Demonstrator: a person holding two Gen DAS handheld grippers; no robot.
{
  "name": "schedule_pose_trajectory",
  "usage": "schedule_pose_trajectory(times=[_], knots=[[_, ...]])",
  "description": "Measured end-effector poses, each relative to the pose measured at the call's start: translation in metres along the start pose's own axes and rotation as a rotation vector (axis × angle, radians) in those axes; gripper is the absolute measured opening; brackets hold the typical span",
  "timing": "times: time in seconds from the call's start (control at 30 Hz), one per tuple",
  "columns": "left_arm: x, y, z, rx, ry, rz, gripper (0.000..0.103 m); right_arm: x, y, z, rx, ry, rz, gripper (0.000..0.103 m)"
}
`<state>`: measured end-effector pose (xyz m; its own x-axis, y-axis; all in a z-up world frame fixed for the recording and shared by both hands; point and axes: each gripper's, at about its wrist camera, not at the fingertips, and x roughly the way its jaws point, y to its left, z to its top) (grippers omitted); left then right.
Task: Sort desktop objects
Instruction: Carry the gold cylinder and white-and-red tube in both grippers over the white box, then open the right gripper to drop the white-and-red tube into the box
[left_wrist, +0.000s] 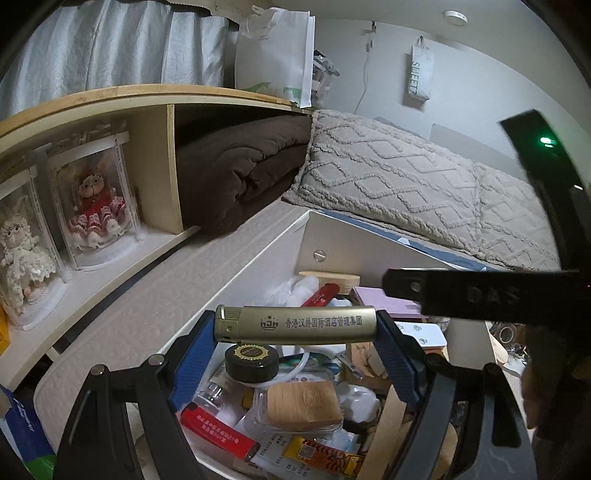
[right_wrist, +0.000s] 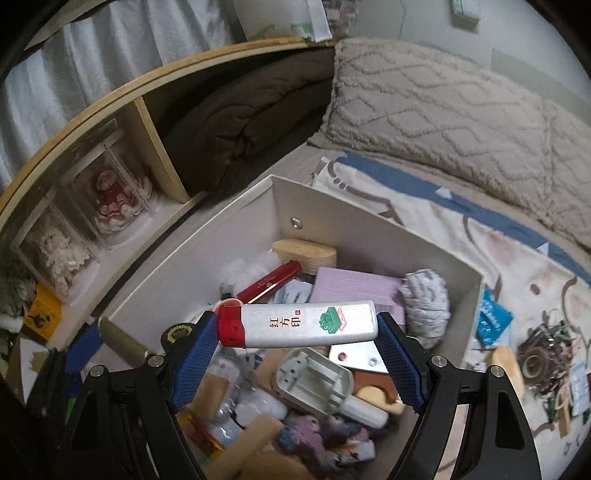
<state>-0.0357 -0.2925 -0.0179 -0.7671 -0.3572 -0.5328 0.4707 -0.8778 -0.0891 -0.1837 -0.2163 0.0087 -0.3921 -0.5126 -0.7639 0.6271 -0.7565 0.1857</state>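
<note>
My left gripper (left_wrist: 295, 326) is shut on a gold lighter (left_wrist: 295, 323), held crosswise by its two ends between the blue pads, above a white box (left_wrist: 340, 243) crowded with small items. In the right wrist view my right gripper (right_wrist: 297, 328) is shut on a white lighter with a red cap (right_wrist: 297, 325), also gripped end to end, hanging over the same white box (right_wrist: 369, 218). The other gripper's black body (left_wrist: 480, 293) crosses the right side of the left wrist view. The left gripper with its gold lighter (right_wrist: 122, 341) shows at the box's left rim.
The box holds red lighters (left_wrist: 218, 430), a black round tin (left_wrist: 251, 360), a wooden block (left_wrist: 303, 402), a lilac pad (right_wrist: 354, 286), a grey plug adapter (right_wrist: 314, 384) and a cloth bundle (right_wrist: 424, 295). Hair ties (right_wrist: 543, 350) lie on the bedsheet at right. A shelf with boxed dolls (left_wrist: 96, 206) stands left.
</note>
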Motion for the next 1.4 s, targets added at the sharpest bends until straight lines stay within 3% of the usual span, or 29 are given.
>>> schedule_pose_trajectory(times=[0.37, 0.47, 0.7, 1.0, 1.2, 1.4], knots=[[0.005, 0.012, 0.0, -0.009, 0.013, 0.006, 0.083, 0.045, 0.009, 0.006, 0.042, 0.103, 0.063, 0.085], [0.006, 0.017, 0.0, -0.019, 0.018, 0.009, 0.083, 0.046, 0.009, 0.006, 0.043, 0.101, 0.049, 0.099], [0.003, 0.025, -0.001, -0.042, 0.014, 0.016, 0.083, 0.044, -0.007, 0.002, 0.042, 0.11, 0.004, 0.099], [0.002, 0.027, -0.001, -0.058, 0.011, 0.013, 0.083, 0.055, 0.006, -0.018, -0.23, 0.185, -0.211, 0.099], [0.0, 0.028, -0.001, -0.075, 0.009, 0.008, 0.083, 0.065, 0.016, -0.026, -0.324, 0.212, -0.254, 0.099], [-0.007, 0.031, 0.0, -0.102, -0.011, 0.003, 0.083, 0.066, 0.023, -0.023, -0.337, 0.226, -0.23, 0.099]])
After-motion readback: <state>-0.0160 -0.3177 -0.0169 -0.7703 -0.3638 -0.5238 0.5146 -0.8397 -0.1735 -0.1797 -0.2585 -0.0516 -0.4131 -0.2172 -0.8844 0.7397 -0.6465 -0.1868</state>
